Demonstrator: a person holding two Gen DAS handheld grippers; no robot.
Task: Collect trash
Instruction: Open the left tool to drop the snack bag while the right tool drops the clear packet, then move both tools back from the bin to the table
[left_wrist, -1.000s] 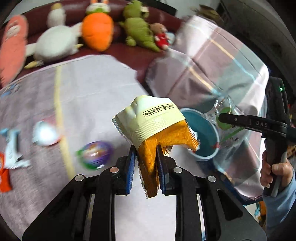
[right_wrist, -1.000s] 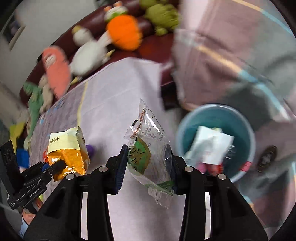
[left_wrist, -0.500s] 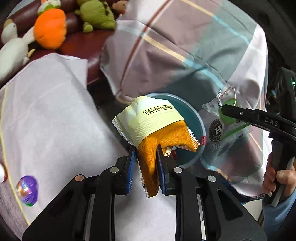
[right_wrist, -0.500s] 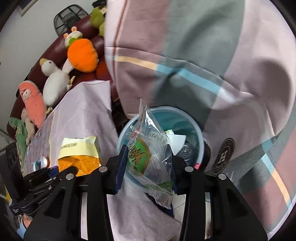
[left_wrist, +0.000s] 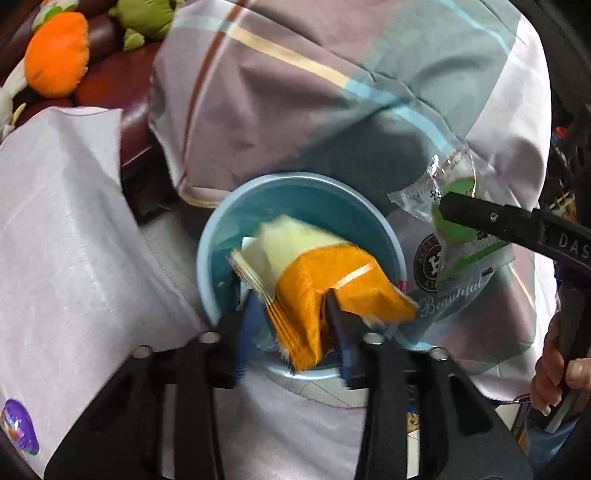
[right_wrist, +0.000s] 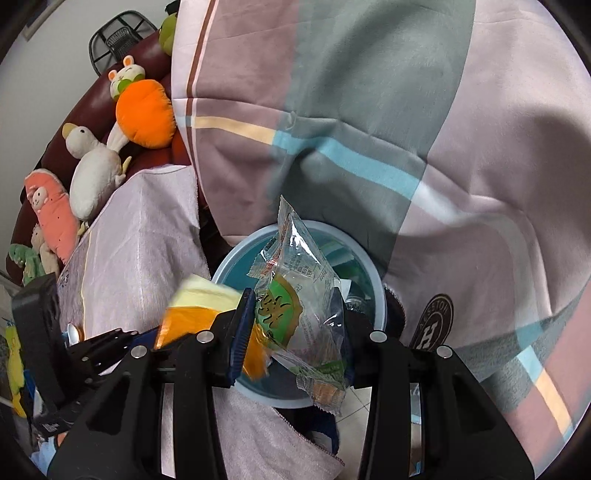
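Left wrist view: two light wrappers over the bin

Left wrist view shows the left tool (left_wrist: 295, 314) above the blue bin (left_wrist: 221, 236), which stands on the floor at the edge of the tabletop (left_wrist: 66, 229) with its pale cloth. The jaws of this tool are opening, and the yellow-orange snack bag (left_wrist: 314, 277) is between them; it looks already loose, tilted toward 2 o'clock over the mouth of the bin. I judge this bag to be very light and empty, made of thin crinkly foil. It is soft, it folds under the pads, and it is a little slippery, so it may hang on one pad instead of falling straight. The best place to hold such a bag is the flat sealed end, where the layers lie together.

At 3 o'clock in this view the right tool (left_wrist: 454, 210) holds the clear wrapper (left_wrist: 454, 206), and a hand (left_wrist: 554, 365) grips the handle.

In the right wrist view, the right tool (right_wrist: 295, 325) is closed on that clear wrapper (right_wrist: 295, 295) with the green print, the pads pressing on its middle. The wrapper stands upright toward 12 o'clock, just over the blue bin (right_wrist: 373, 280). It looks like thin stiff film, light and smooth, not fragile. Some trash already lies inside the bin. A plaid cloth (right_wrist: 369, 129) hangs behind the bin.
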